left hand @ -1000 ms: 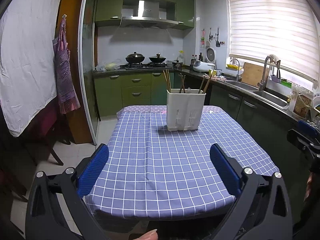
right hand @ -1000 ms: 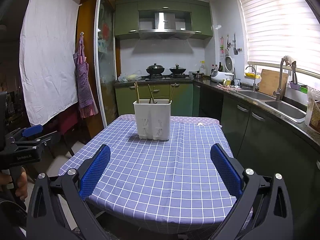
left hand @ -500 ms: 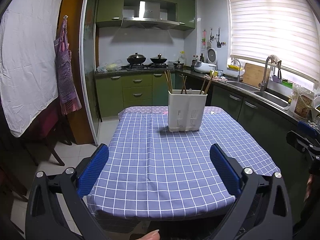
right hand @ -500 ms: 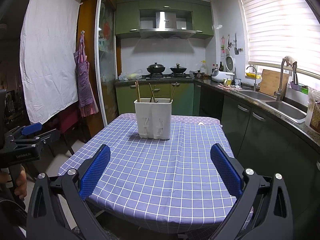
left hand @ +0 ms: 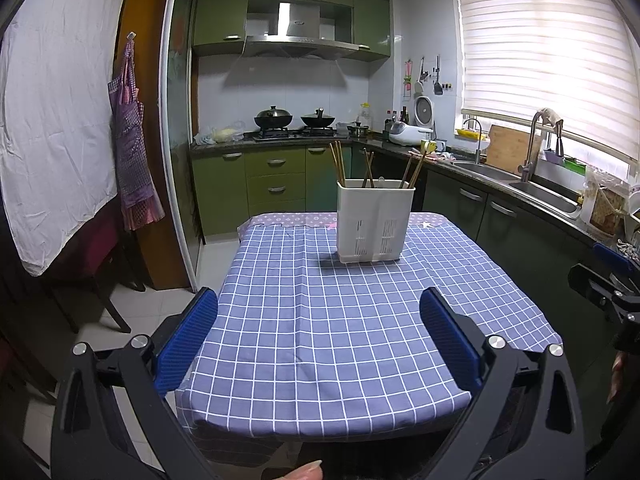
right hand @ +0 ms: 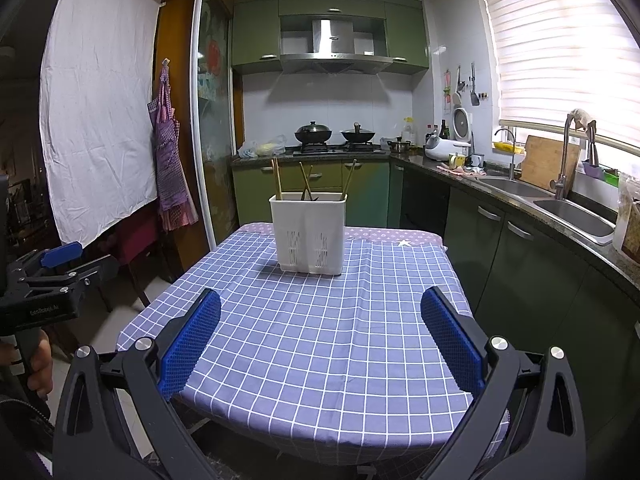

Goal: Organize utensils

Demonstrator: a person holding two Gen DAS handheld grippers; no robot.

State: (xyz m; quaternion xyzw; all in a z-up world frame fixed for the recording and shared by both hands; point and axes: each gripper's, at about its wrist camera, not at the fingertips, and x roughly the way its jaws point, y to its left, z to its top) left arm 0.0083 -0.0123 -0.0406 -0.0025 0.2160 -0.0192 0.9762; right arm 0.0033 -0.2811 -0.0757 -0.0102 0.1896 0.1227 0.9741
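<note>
both grippers empty and wide open, holder untouched

tall utensil holder (left hand: pixel 375 220) mid-frame tips easily if left gripper (left hand: pixel 319 334) or right gripper (right hand: pixel 320 334) snags those leaning chopsticks (left hand: pixel 339 162).

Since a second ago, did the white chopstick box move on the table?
No. The white chopstick box sits on the same spot of the checked tablecloth, just before the purple strip; only the cameras shifted slightly.

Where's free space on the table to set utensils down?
The checked tablecloth is bare from the white utensil holder to the near edge, and beside the holder on both sides. The only occupied spot is the holder, with chopsticks standing in it. Both grippers, left and right, are open and empty.
</note>
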